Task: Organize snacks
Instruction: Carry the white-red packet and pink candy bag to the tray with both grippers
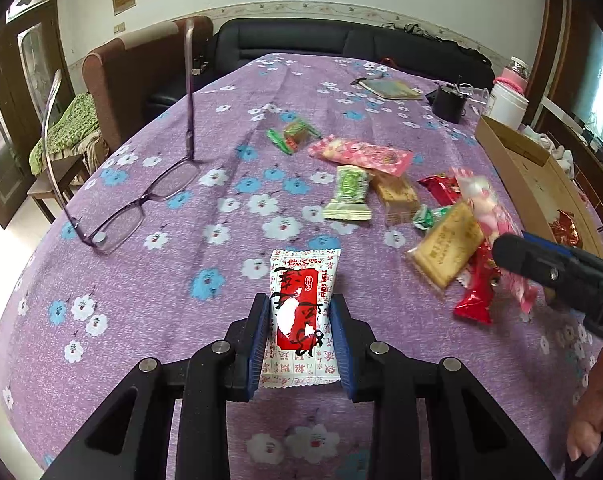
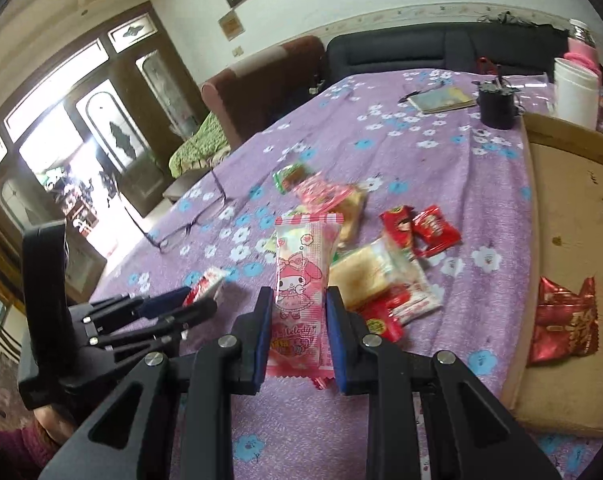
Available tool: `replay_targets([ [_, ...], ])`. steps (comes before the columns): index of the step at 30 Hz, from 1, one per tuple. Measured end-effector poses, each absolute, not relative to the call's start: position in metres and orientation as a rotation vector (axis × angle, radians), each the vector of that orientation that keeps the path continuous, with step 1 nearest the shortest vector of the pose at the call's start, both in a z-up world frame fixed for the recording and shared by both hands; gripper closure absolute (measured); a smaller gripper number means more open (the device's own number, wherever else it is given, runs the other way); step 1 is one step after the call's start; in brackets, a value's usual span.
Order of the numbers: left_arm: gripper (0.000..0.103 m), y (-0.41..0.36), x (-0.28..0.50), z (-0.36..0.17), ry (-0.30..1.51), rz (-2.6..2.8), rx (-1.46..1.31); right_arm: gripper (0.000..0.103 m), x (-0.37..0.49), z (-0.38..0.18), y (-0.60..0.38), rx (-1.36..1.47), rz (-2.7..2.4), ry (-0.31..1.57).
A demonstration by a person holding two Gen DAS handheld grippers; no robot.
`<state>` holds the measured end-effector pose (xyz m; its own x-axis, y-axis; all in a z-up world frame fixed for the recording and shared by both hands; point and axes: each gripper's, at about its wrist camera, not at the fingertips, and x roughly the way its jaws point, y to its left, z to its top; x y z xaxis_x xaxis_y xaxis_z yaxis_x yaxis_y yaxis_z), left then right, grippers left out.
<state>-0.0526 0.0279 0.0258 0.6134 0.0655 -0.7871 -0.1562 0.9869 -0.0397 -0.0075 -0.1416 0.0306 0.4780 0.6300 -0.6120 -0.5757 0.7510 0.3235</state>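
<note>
Left gripper [image 1: 301, 332] pinches a white-and-red snack packet [image 1: 303, 300] between its blue pads, one pad on each long side; the packet sits over the near edge of the table [image 1: 149, 280], which is covered in a purple floral cloth. Right gripper [image 2: 297, 320] is clamped on a pink cartoon-print packet [image 2: 301, 276], held upright and clear of the cloth; in the left wrist view the same packet is blurred, near the table's right edge. Loose pile of snacks mid-table toward the right edge: a pale green packet [image 1: 348, 194], a long pink packet [image 1: 361, 156] beyond it, a small green candy [image 1: 293, 136] farther back, yellow biscuit packs [image 1: 445, 248], red wrappers [image 1: 475, 292]. Cardboard box [image 2: 561, 200] stands along the right edge; a red foil packet [image 2: 563, 320] lies inside it. Purple-framed eyeglasses [image 1: 133, 200] rest lenses-down on the left part of the cloth, temples up. At the far right corner: a black pot [image 1: 449, 102], a white jar [image 1: 505, 102], a notebook [image 1: 391, 89]. Part of a hand [image 1: 593, 412] shows at the lower right in the left wrist view.
</note>
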Motion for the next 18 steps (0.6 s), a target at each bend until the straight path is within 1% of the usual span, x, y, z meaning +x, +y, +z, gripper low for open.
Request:
replay_targets([
  [18, 0.071, -0.018, -0.041, 0.061, 0.855, 0.067, -0.033, 0.078, 0.011, 0.044, -0.182, 0.212, 0.685, 0.753],
])
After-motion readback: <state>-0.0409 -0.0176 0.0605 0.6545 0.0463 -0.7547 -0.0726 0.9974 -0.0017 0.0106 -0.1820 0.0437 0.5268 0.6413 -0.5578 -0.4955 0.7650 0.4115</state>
